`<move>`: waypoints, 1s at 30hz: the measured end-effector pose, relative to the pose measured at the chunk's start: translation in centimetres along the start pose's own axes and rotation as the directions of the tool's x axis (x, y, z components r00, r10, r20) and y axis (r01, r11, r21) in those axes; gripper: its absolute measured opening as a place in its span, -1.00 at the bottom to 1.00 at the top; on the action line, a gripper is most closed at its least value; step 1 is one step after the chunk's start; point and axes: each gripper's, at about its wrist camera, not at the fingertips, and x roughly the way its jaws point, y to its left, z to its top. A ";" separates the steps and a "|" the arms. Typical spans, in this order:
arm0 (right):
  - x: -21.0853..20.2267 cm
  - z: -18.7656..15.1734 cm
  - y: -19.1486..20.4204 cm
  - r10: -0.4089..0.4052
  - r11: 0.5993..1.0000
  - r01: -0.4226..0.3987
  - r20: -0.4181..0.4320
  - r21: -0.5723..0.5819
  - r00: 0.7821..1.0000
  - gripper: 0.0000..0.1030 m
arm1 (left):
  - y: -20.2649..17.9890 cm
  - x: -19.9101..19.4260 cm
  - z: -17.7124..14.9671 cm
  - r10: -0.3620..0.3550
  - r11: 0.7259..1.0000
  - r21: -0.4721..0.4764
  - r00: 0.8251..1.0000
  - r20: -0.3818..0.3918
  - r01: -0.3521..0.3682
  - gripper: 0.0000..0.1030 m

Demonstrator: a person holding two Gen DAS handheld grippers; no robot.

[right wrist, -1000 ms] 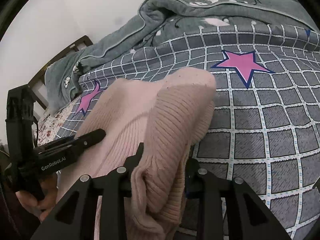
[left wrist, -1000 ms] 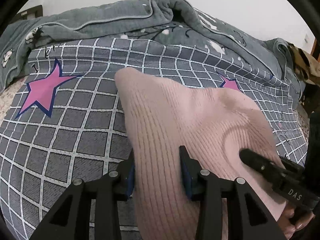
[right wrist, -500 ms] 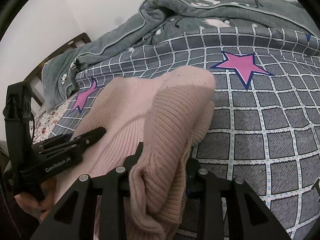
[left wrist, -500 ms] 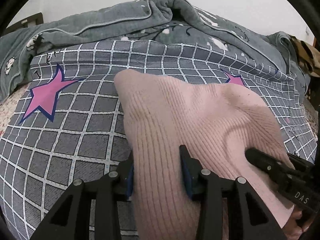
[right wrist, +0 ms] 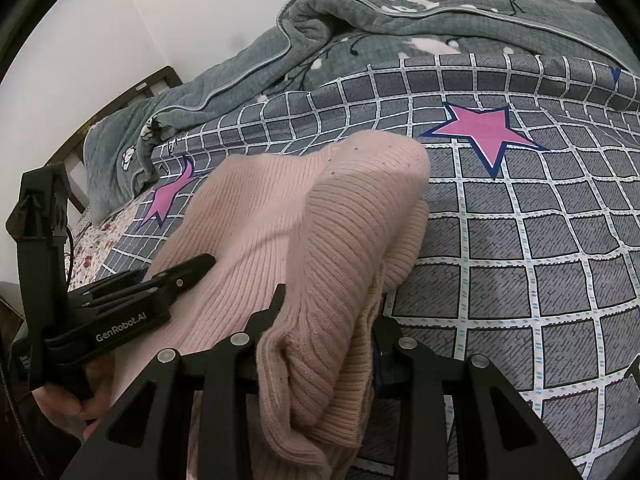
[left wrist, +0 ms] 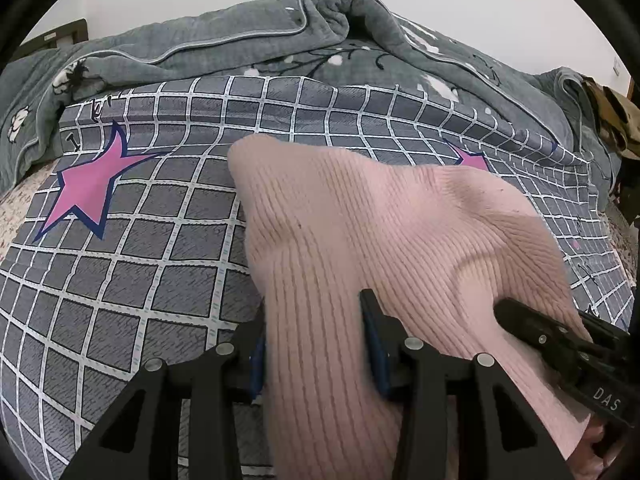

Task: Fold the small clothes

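A pink ribbed knit garment [left wrist: 360,240] lies on the checked bedsheet [left wrist: 120,280], its near edge raised by both grippers. My left gripper [left wrist: 314,344] is shut on the garment's near edge at its left side. My right gripper [right wrist: 326,332] is shut on a bunched fold of the same garment [right wrist: 352,220] at its right side. The right gripper's finger [left wrist: 532,320] shows at the lower right of the left wrist view, and the left gripper [right wrist: 176,280] shows at the left of the right wrist view. The cloth hides the fingertips.
A rumpled grey quilt [left wrist: 280,40] is piled along the far side of the bed. Pink stars [right wrist: 484,132] mark the sheet. A dark wooden headboard [right wrist: 120,104] stands at the far left. A brown cloth item [left wrist: 612,116] lies at the far right.
Both grippers have drawn the garment slightly toward the near side, and the far part of the cloth lies a little flatter. Both grips are unchanged.
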 end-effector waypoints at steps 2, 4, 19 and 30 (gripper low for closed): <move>0.0 0.0 0.0 -0.001 1.000 0.001 0.000 -0.001 1.000 -0.38 | -0.1 0.0 0.0 0.002 1.000 0.004 1.000 -0.004 -0.002 -0.18; 0.0 0.0 0.0 -0.001 1.000 0.001 0.000 -0.001 1.000 -0.38 | -0.1 0.1 0.1 0.003 1.000 0.007 1.000 -0.007 -0.003 -0.18; 0.0 0.0 -0.1 -0.001 1.000 0.001 0.002 -0.005 1.000 -0.38 | -0.1 0.3 0.0 0.006 1.000 0.012 1.000 -0.001 -0.006 -0.18; -0.3 0.2 -0.8 0.019 0.999 -0.019 0.000 0.025 1.000 -0.19 | 1.7 -0.8 0.1 -0.096 0.990 -0.101 0.995 0.016 0.097 0.15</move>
